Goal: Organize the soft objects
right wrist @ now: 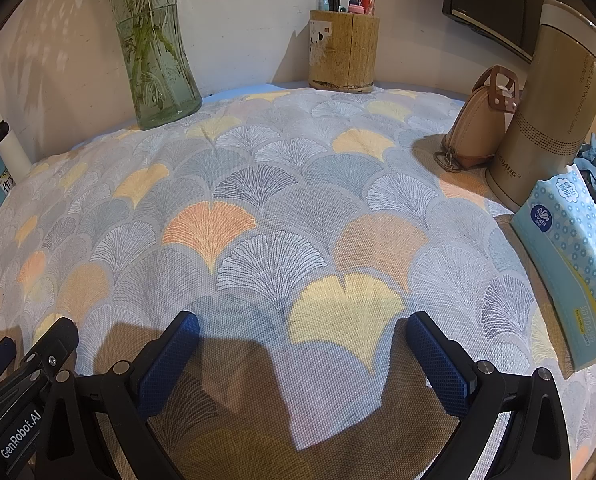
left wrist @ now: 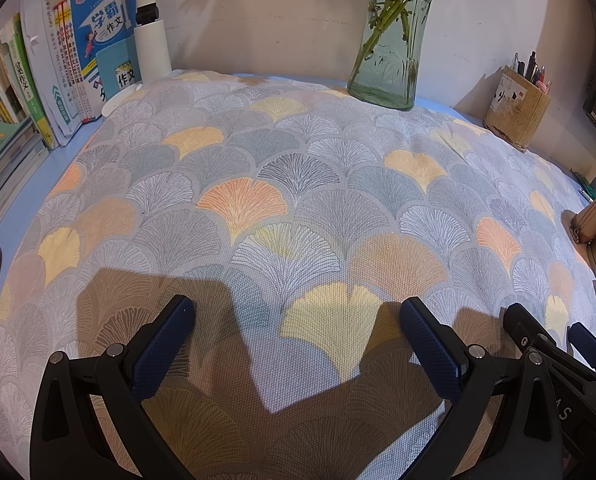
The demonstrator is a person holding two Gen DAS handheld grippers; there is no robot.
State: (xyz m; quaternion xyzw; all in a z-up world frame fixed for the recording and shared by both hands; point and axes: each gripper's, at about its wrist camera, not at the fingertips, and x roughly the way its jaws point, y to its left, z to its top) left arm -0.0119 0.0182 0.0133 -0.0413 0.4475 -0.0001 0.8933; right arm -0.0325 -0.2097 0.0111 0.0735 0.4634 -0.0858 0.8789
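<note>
A big soft cushion (left wrist: pixel 298 184) with a grey, yellow and orange ginkgo-leaf pattern fills the desk in both views (right wrist: pixel 258 208). My left gripper (left wrist: pixel 298 312) hovers over its near part, open, blue pads wide apart with nothing between them. My right gripper (right wrist: pixel 302 324) is also open just above the cushion's near side, empty. The right gripper's black frame (left wrist: pixel 546 344) shows at the lower right of the left wrist view, and the left gripper's frame (right wrist: pixel 30 372) at the lower left of the right wrist view. The two stand side by side.
A glass vase (left wrist: pixel 390 40) with green stems stands behind the cushion, a pen holder (right wrist: pixel 344 52) to its right. Books (left wrist: pixel 78 60) and a white lamp base (left wrist: pixel 150 40) line the left. A tan pouch (right wrist: pixel 478 124), a thermos (right wrist: pixel 550 108) and a tissue pack (right wrist: pixel 570 264) rest at the right edge.
</note>
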